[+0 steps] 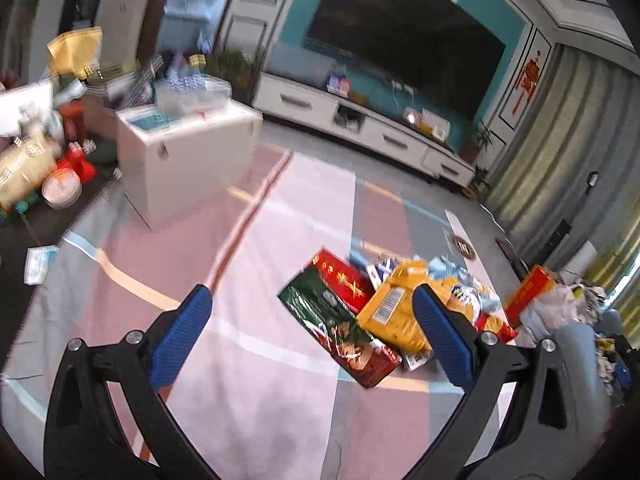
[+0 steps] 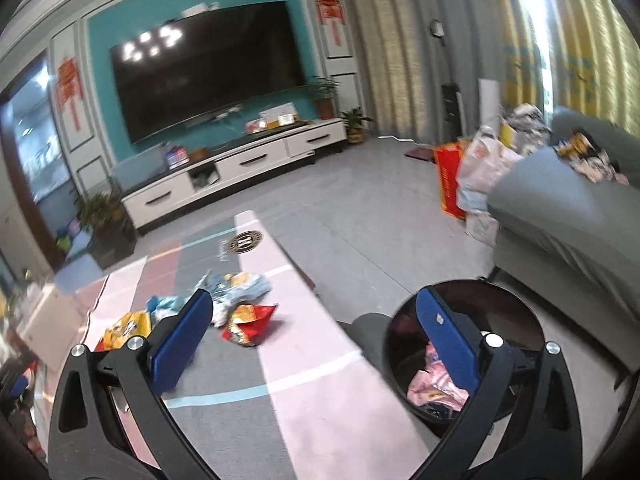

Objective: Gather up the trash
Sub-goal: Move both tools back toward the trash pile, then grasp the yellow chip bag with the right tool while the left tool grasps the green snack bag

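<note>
Looking through the left wrist camera first, I see my left gripper (image 1: 312, 334) spread wide with nothing between its blue pads, angled down over the striped rug (image 1: 256, 264). Ahead and to the right of it lies a heap of wrappers: a green packet (image 1: 332, 320) nearest me, a red packet (image 1: 344, 278) touching it behind, and a yellow packet (image 1: 394, 312) partly hidden by the right-hand pad. More crumpled bags trail off behind those, too blurred to sort out. None of this is picked up yet.

Switching to the right wrist camera, my right gripper (image 2: 314, 334) also stands fully apart and holds nothing. Its right-hand pad hangs over the mouth of a round dark bin (image 2: 516, 308) on the floor beside the grey sofa (image 2: 568, 216). Inside the bin I can make out a pink wrapper (image 2: 436, 384) and a few darker scraps, so I judge some trash is already in. On the rug to the left remain a red snack bag (image 2: 250, 326), a pale blue crumpled bag (image 2: 244, 286) just behind it, and a yellow one (image 2: 128, 326) further left.

By my reckoning the job is only partly done: the bin has a little in it, most of the litter is on the rug
</note>
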Motion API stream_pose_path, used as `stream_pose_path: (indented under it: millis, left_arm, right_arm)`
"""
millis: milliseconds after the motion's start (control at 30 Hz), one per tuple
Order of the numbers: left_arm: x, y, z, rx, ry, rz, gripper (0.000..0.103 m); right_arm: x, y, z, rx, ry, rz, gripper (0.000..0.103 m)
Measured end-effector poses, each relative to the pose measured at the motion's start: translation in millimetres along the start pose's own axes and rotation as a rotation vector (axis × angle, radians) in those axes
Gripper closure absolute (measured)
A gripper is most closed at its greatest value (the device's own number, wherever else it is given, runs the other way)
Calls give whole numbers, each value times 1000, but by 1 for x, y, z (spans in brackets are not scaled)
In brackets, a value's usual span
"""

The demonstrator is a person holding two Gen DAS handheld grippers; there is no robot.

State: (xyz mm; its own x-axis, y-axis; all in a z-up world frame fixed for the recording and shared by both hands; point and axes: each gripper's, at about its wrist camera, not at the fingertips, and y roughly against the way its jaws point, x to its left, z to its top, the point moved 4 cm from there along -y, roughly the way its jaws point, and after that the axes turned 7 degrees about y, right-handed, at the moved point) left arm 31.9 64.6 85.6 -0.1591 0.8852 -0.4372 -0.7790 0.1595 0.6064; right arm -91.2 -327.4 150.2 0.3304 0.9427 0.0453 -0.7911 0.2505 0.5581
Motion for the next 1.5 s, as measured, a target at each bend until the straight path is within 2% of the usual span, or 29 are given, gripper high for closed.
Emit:
stream_pose_path:
  millis: [100,267,400,500,567,667,767,833,900,933,1033,1100,1233,1300,1367,1500]
  left_arm:
    - [9,-17,-4,37,59,-15,3]
    - [9,-43,-19,138,121,-69,3]
    - [4,-61,-25,173,123,-60,3]
    - [3,-74,-31,208,112,-32,3]
    - [2,-80,-30,192,91,3,3]
    - [-4,-90,-26,198,90,-6,4]
    - [-9,-104,-25,229,118,-30,5]
    - [-11,-113,-26,249,119,-18,11]
    - [-9,-119,-30,271,122,2,23]
    - [-9,-120,-32,282,122,5,26]
    - [-6,-122,-37,299,118,24,37]
    - [-4,-123,-40,303,124,44,45]
    - [-4,-123,-42,288,119,48,52]
    - [-4,-120,-42,278,126,42,71]
    - [-5,-117,-42,272,121,25,82]
    - [-6,-105,-40,243,120,14,92]
  right_arm:
    - [22,-8,-1,14,19,69,3]
    - [71,-29,-3,119,4,332,3]
    - [129,-53,-3,203,89,455,3]
    - [182,-80,-5,246,197,480,4]
    - [202,-100,-9,251,219,433,7]
    - [219,-120,-26,269,232,418,13]
    - [230,-139,-45,346,277,428,24]
    - [229,-147,-52,381,298,413,37]
    - [230,-151,-59,417,279,441,49]
    - [230,-152,-61,432,270,449,52]
    - [230,-149,-64,427,285,447,72]
    - [228,-144,-63,417,291,451,77]
    - [219,-136,-59,398,273,464,82]
    - [213,-130,-54,378,260,464,82]
    - [207,-123,-50,363,243,468,83]
    - [195,-108,-38,314,223,465,83]
